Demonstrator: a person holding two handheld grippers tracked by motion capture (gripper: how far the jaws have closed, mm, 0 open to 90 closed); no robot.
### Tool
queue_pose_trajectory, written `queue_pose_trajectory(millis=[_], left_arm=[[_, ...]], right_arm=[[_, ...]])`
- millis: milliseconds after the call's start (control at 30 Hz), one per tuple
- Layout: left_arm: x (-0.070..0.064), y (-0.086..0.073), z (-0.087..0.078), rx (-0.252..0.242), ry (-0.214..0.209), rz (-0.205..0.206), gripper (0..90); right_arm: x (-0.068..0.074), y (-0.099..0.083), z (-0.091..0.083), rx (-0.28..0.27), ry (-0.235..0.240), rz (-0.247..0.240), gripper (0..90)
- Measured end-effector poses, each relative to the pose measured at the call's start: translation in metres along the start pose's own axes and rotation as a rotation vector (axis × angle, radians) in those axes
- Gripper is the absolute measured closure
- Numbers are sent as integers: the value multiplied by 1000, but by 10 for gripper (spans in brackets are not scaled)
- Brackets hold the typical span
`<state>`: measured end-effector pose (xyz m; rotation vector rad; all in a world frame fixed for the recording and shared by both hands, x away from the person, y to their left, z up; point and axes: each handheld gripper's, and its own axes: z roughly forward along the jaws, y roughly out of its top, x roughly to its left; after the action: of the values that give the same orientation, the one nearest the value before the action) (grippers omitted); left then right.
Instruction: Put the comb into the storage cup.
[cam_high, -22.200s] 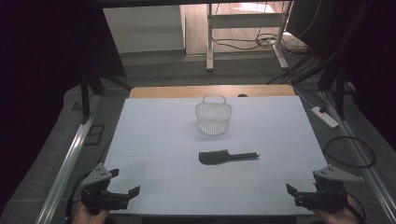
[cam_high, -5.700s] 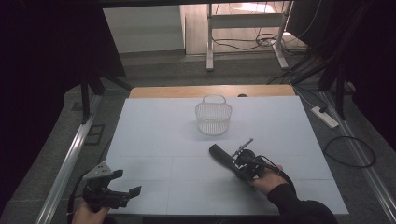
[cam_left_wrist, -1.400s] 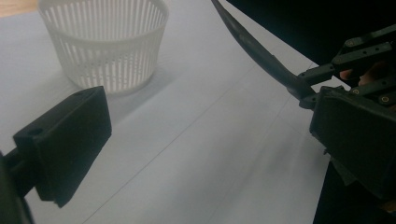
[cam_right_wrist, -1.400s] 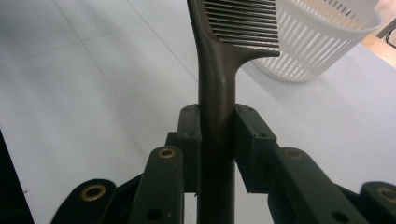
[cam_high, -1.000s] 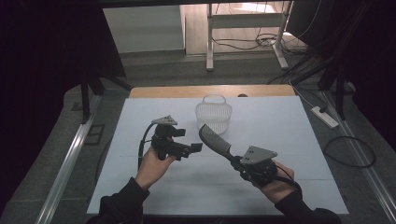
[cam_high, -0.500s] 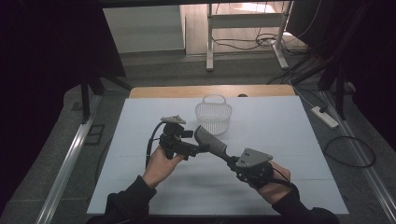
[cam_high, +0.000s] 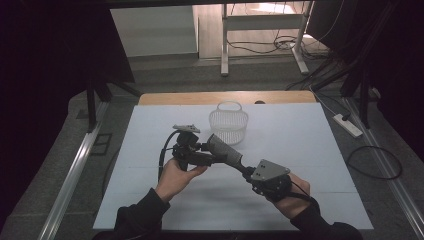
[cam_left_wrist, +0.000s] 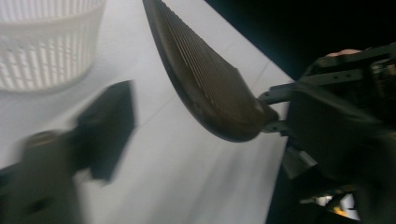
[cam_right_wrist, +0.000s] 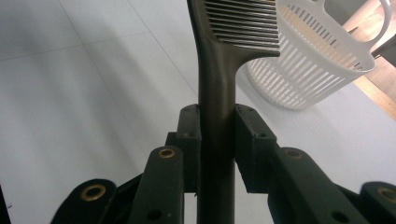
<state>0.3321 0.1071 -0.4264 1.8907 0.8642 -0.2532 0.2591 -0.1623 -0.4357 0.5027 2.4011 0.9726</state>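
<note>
Here the right gripper (cam_right_wrist: 217, 140) clamps the black comb (cam_high: 226, 150) by its handle, holding the toothed head off the table beside the white basket (cam_high: 229, 122), apparently so the left gripper (cam_high: 200, 155), jaws parted, can take it.

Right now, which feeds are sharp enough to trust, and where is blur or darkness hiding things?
Right gripper view: sharp; jaws clamp the comb, basket evenly lit. Left gripper view: own jaw smeared by blur, the comb's head less so. High view: table bright, surroundings dark; left gripper reads as a dark mass.
</note>
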Motion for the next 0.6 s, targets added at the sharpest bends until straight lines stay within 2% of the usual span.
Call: queue_pose_trajectory(millis=[67,100,133,233,467,500,533,600], left_arm=[[1,0,-1,9,-31,-20,381],[1,0,-1,9,-31,-20,428],[2,0,0,20,-54,-30,467],[1,-1,0,29,-71,-37,557],[3,-1,-1,20,-88,-64,688],[5,-2,-1,15,-110,-83,707],[5,-2,-1,15,-110,-83,723],[6,-2,-1,14,-138,-99,743]], right_arm=[[1,0,0,1,-6,-5,724],[1,0,0,2,-9,-6,725],[1,0,1,2,-11,-7,724],[1,0,1,4,-15,-8,724],[2,0,2,0,-20,-17,724],[2,0,2,-1,-20,-19,724],[2,0,3,0,-21,-20,724],[2,0,3,2,-23,-28,724]])
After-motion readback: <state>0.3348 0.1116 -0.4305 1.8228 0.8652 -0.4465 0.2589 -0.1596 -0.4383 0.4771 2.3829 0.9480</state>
